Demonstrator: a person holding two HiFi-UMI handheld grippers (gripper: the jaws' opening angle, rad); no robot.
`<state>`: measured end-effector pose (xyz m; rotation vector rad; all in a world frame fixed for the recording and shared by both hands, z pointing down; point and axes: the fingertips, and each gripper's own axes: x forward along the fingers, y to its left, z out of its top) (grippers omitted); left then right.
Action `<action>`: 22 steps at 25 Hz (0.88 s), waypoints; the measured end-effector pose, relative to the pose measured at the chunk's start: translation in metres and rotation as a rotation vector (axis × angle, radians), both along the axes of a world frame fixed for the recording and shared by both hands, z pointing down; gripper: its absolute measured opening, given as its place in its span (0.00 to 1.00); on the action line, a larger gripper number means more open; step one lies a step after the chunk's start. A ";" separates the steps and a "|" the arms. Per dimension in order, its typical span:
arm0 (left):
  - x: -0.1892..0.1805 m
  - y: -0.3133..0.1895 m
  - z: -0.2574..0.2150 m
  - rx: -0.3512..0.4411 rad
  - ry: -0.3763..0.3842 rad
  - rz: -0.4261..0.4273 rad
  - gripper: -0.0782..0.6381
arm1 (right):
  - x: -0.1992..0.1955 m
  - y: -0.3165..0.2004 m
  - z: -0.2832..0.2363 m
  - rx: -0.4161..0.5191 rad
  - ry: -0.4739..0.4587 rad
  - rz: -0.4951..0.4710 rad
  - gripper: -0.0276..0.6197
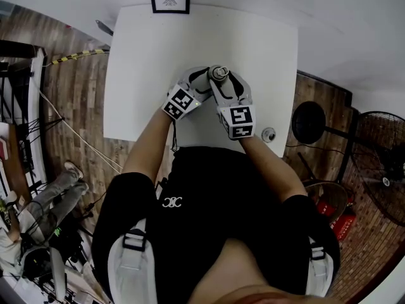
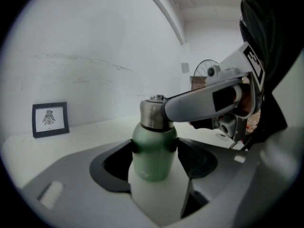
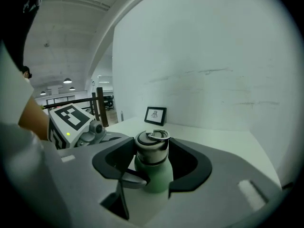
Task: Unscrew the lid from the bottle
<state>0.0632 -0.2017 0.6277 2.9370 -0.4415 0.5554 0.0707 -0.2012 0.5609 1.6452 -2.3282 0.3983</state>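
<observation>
Two grips are set. My left gripper (image 2: pixel 155 147) pinches the matte green metal bottle (image 2: pixel 152 164) at its shoulder, one pad pressed to each side. My right gripper (image 3: pixel 152 153) is closed on the brushed steel screw lid (image 3: pixel 152 144) just above, with the lid's wire ring lying flat between my fingers. The bottle sits upright over the white table (image 1: pixel 145 56), straight ahead of both palms.

To turn well, I judge I should hold the left clamp firm, roll the right about the bottle's own axis, and not lift until the thread lets go. The bottle's base is hidden below my left fingers. The seam under the lid is too small to read, so I cannot tell how far it has loosened.
</observation>
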 end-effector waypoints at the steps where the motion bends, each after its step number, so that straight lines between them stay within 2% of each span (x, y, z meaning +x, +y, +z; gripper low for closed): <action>1: -0.001 0.001 -0.002 0.000 0.001 0.001 0.60 | -0.001 0.001 -0.001 -0.004 0.000 -0.030 0.40; 4: -0.001 0.000 -0.003 0.000 0.001 0.004 0.60 | -0.003 -0.001 -0.003 -0.005 -0.016 -0.161 0.40; 12: 0.000 0.002 -0.003 -0.002 -0.004 0.007 0.60 | -0.005 -0.002 -0.002 -0.058 -0.033 -0.641 0.40; 15: -0.004 0.003 -0.004 -0.005 -0.006 0.008 0.60 | -0.010 -0.001 -0.003 -0.083 -0.001 -0.776 0.40; 18: -0.005 0.003 -0.005 -0.005 -0.010 0.011 0.60 | -0.012 0.000 -0.005 -0.091 0.031 -0.836 0.40; 20: -0.005 0.003 -0.005 -0.003 -0.011 0.013 0.60 | -0.012 0.001 -0.006 -0.082 0.036 -0.819 0.40; 22: -0.005 0.002 -0.004 -0.004 -0.010 0.013 0.60 | -0.011 0.004 -0.008 -0.055 0.024 -0.757 0.40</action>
